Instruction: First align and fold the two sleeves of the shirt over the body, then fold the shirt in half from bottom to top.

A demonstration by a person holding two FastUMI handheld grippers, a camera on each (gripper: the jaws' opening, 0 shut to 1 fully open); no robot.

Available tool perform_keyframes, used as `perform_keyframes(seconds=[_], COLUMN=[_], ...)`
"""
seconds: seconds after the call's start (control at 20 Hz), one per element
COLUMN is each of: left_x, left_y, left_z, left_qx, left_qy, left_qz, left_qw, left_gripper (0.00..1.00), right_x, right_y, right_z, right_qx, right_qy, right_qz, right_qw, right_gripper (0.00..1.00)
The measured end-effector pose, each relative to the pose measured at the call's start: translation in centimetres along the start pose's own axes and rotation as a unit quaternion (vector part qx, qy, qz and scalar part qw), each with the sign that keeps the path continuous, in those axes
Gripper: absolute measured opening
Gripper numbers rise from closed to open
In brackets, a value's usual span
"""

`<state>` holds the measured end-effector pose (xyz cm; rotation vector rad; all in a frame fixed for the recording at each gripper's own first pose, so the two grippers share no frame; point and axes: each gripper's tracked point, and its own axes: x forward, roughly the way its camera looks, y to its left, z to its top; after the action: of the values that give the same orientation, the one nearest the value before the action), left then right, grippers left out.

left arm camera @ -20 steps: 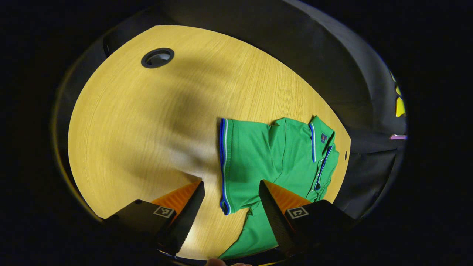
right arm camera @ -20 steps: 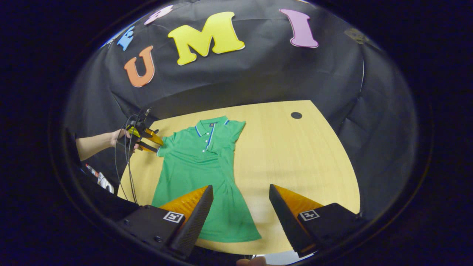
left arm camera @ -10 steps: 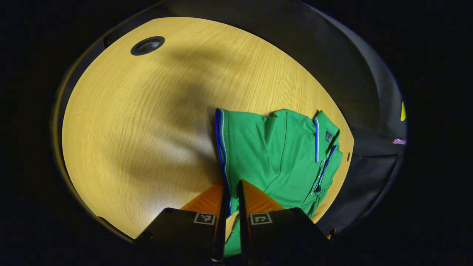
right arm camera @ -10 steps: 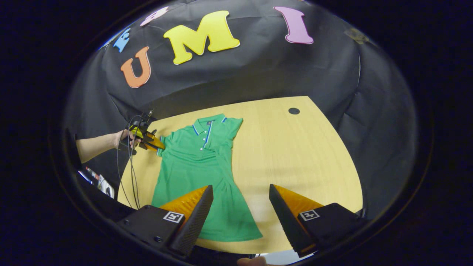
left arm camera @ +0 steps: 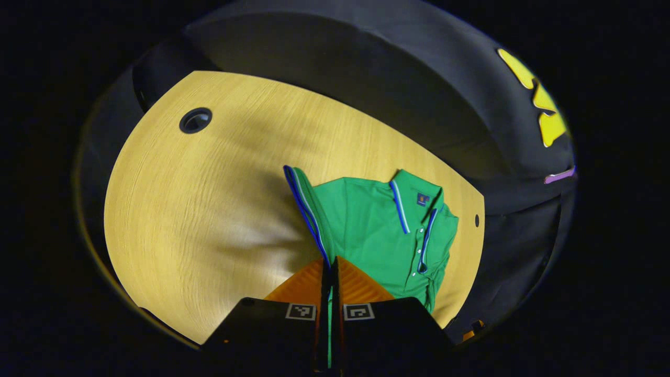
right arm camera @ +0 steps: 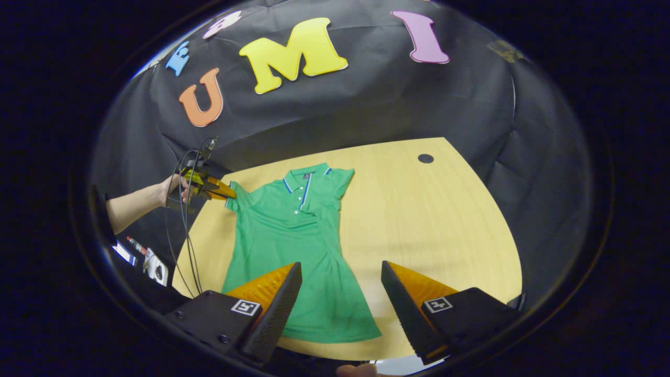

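One green shirt, one bench, two cable holes in it, two hand-held grippers.

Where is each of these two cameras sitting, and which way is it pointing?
Left gripper view: rides on the left gripper, looking along its closed fingers, which pinch the green shirt's sleeve, across the wooden table.
Right gripper view: rides on the right gripper, fingers apart, above the shirt's hem, facing the booth's wall; farther off it shows the left gripper held by a hand.
Shared: the shirt, the table, the left gripper.
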<state>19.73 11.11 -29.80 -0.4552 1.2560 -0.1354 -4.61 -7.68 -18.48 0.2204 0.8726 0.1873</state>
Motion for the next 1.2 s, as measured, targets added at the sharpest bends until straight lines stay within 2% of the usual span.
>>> perform_keyframes(seconds=[0.2,0.4,0.5,0.55,0.6,0.7,0.75,0.8,0.85,0.9,0.95,1.0,1.05,1.1,1.15,1.2], left_x=[1.9,5.9,7.7,8.3,8.5,8.2,7.8,7.4,6.7,5.7,4.8,3.5,1.9,0.3,-1.2,-3.0], left_y=[-3.6,-7.7,-8.9,-9.7,-10.9,-11.4,-11.2,-11.1,-10.9,-10.4,-9.6,-9.2,-8.9,-8.5,-7.9,-7.8], left_z=[-0.6,-2.2,-2.8,-3.2,-3.4,-3.7,-3.7,-3.4,-3.3,-2.9,-2.5,-2.4,-2.7,-2.9,-3.4,-4.1], left_qx=[0.054,0.118,0.13,0.126,0.119,0.115,0.114,0.11,0.106,0.102,0.101,0.103,0.109,0.12,0.133,0.144], left_qy=[0.007,0.035,0.042,0.041,0.039,0.032,0.029,0.022,0.014,-0.002,-0.022,-0.039,-0.054,-0.072,-0.09,-0.108], left_qz=[0.029,0.04,0.044,0.037,0.021,0.017,0.022,0.025,0.027,0.038,0.052,0.056,0.057,0.063,0.068,0.066], left_qw=[0.998,0.992,0.99,0.99,0.992,0.993,0.993,0.993,0.994,0.994,0.993,0.992,0.991,0.988,0.985,0.981], left_gripper=[0.05,0.06,0.07,0.26,0.14,0.3,0.5,0.61,0.73,0.74,0.8,0.8,0.8,0.8,0.93,0.8], right_x=[-1.7,-3.3,-3.6,-3.8,-3.7,-3.5,-3.2,-2.9,-2.6,-2.2,-1.8,-1.5,-1.1,-0.7,-0.3,0.1], right_y=[-0.9,-3.1,-4.1,-4.5,-4.8,-5.6,-5.9,-6.0,-5.8,-5.7,-5.4,-5.0,-4.6,-4.2,-3.7,-2.9], right_z=[-0.9,-2.8,-3.6,-3.7,-3.7,-3.5,-3.4,-3.3,-3.1,-2.8,-2.6,-2.4,-2.1,-1.8,-1.7,-1.5], right_qx=[-0.014,0.018,0.032,0.037,0.039,0.038,0.035,0.034,0.031,0.027,0.021,0.013,0.005,-0.004,-0.011,-0.016], right_qy=[-0.011,-0.007,-0.002,-0.003,-0.003,-0.006,-0.004,-0.001,0.0,0.0,0.002,0.002,0.0,0.002,0.004,0.006], right_qz=[-0.016,-0.037,-0.046,-0.049,-0.051,-0.065,-0.07,-0.073,-0.072,-0.071,-0.068,-0.065,-0.061,-0.058,-0.052,-0.044], right_qw=[1.0,0.999,0.998,0.998,0.998,0.997,0.997,0.997,0.997,0.997,0.997,0.998,0.998,0.998,0.999,0.999], right_gripper=[0.97,0.97,0.97,0.97,0.97,0.97,0.87,0.97,0.97,0.97,0.97,0.88,0.97,0.97,0.97,0.97])
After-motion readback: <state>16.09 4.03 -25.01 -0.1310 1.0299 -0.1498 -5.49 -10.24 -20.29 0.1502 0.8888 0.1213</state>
